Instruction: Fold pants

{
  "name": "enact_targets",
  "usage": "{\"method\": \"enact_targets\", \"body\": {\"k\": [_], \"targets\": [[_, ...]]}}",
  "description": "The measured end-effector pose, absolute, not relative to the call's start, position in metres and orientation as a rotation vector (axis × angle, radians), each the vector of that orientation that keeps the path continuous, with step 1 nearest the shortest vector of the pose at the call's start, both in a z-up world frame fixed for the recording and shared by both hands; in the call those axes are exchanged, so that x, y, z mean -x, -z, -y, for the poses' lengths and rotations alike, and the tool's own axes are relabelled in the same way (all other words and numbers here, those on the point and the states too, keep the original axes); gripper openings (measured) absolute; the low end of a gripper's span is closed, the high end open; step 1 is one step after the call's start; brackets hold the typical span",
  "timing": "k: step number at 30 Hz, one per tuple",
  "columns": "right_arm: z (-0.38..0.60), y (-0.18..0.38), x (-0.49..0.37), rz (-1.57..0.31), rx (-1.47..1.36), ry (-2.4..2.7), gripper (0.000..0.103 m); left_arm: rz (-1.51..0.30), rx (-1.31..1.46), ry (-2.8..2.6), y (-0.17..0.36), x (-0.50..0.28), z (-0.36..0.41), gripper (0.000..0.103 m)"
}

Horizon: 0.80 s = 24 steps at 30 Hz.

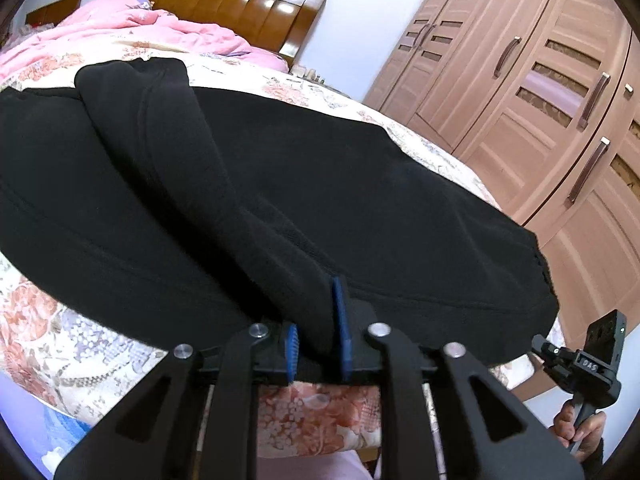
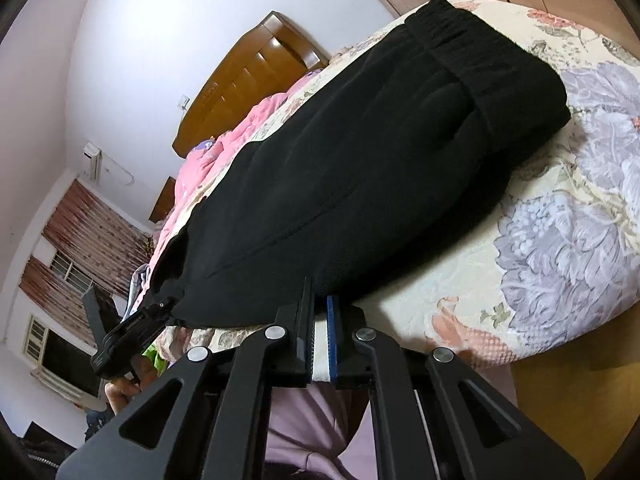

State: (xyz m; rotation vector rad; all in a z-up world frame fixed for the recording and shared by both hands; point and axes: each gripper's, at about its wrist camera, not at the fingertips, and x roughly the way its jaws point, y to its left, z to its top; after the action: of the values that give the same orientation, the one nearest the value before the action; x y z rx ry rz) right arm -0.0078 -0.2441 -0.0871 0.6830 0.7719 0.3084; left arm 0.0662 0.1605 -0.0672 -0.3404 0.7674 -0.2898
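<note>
Black pants (image 1: 280,184) flat on bed (image 1: 60,344); left claw (image 1: 316,344) pinching fold ridge, right claw (image 2: 320,336) nipped on near edge. Grasp step done; next, lift together and fold over.

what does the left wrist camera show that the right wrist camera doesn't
Only the left wrist view shows the wardrobe doors and a raised ridge of the black pants pinched in the left gripper. Only the right wrist view shows the elastic waistband, the window and the wall air conditioner. Both show the pants, floral bedsheet, pink blanket and wooden headboard.
</note>
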Motion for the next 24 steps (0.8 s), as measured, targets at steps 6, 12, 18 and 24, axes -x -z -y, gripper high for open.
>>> {"method": "enact_targets", "body": {"k": [6,12,18,24], "targets": [[0.245,0.056,0.027,-0.768,-0.518,-0.249,0.043,-0.579,0.148,0.101,0.024,-0.027,-0.165,0.093],[0.248,-0.001,0.010,-0.598,-0.282,-0.122,0.083,-0.512,0.074,0.216,-0.023,-0.045,-0.130,0.101],[0.229,0.017,-0.046,-0.680,-0.092,0.003,0.087,-0.845,-0.002,0.261,0.040,-0.123,-0.066,0.101],[0.219,0.048,-0.038,-0.727,0.125,-0.010,0.087,-0.887,-0.092,0.263,0.056,-0.123,-0.058,0.101]]}}
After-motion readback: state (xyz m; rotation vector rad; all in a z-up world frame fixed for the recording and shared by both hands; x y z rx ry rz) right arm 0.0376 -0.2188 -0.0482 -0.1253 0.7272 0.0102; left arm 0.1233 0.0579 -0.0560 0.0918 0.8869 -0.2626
